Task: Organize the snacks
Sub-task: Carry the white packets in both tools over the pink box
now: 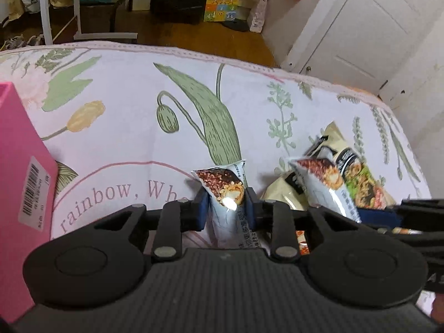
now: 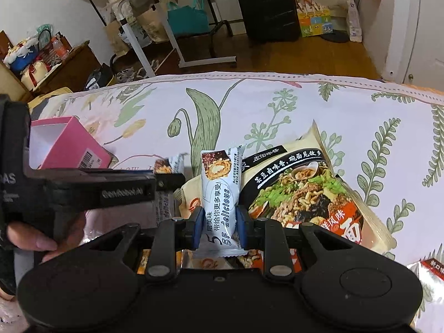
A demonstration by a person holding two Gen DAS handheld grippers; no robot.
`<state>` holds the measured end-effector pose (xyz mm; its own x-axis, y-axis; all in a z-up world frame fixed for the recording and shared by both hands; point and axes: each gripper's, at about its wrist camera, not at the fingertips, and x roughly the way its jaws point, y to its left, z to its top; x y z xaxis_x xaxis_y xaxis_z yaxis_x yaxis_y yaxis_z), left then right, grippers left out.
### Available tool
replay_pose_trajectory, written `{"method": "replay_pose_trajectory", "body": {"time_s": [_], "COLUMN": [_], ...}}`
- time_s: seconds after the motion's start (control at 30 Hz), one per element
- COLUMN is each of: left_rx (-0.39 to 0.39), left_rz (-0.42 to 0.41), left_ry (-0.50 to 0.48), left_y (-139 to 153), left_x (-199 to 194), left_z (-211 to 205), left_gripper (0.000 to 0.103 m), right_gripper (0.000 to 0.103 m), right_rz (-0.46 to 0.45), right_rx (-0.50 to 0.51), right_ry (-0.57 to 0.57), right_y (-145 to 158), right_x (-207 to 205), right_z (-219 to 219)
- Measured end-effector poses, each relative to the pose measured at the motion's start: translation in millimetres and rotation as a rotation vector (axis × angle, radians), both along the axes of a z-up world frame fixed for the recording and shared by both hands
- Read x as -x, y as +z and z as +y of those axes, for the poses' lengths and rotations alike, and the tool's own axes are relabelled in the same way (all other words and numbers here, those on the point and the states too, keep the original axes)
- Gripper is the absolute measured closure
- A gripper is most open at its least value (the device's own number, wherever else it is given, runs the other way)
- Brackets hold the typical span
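Left tool (image 1: 226, 204): blue pads pressed against both sides of a white snack bar wrapper with a chocolate-nut picture (image 1: 224, 191), held upright above the bedspread.
Right tool (image 2: 217, 222): jaws clamped on a second white snack bar wrapper printed "delicious" (image 2: 219, 186), its top end pointing away from the camera.
Relation of the two: in the right wrist view the left tool's black body crosses from the left edge, a person's hand (image 2: 41, 236) around it; its bar sits just beside the right one.
Nearby snacks: a large cream noodle packet with a bowl picture (image 2: 299, 191) lies flat just right of the held bars, its edge behind the right bar; further orange and silver wrappers (image 2: 249, 258) lie under the right tool, partly hidden; a red-and-silver packet (image 2: 427, 274) shows at the right edge.
Container: an open pink cardboard box with a barcode label (image 2: 69, 144) stands to the left, apart from the snack pile.
Surface: a white bedspread with green leaf and flower print (image 1: 133, 127) and pink lettering.
Room: wooden floor, a black ribbed suitcase (image 2: 266, 5), a white-framed rolling desk (image 2: 166, 27), a white panelled door (image 1: 360, 27), and a colourful gift bag (image 2: 315, 23).
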<state>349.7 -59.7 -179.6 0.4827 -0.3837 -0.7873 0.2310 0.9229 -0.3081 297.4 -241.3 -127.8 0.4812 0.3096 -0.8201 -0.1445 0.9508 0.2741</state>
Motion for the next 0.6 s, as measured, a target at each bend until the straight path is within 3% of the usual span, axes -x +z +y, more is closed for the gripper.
{"method": "replay_pose_trajectory", "body": {"time_s": [0.27,0.6], "left_rx": [0.039,-0.025], "left_rz": [-0.017,-0.004], "left_ry": [0.029,-0.023], "left_y": [30.2,53.4], "left_x": [12.2,50.3], "left_z": [15.2,21.9], "left_gripper": [0.077,0.078], "right_gripper": [0.075,0.075], "right_rz": [-0.004,0.039], "right_rx": [-0.021,0.018], "right_ry": [-0.01,0.0], "right_y": [9.4,19.6], "right_x": [11.4,37.5], "right_z": [0.8,19.1]}}
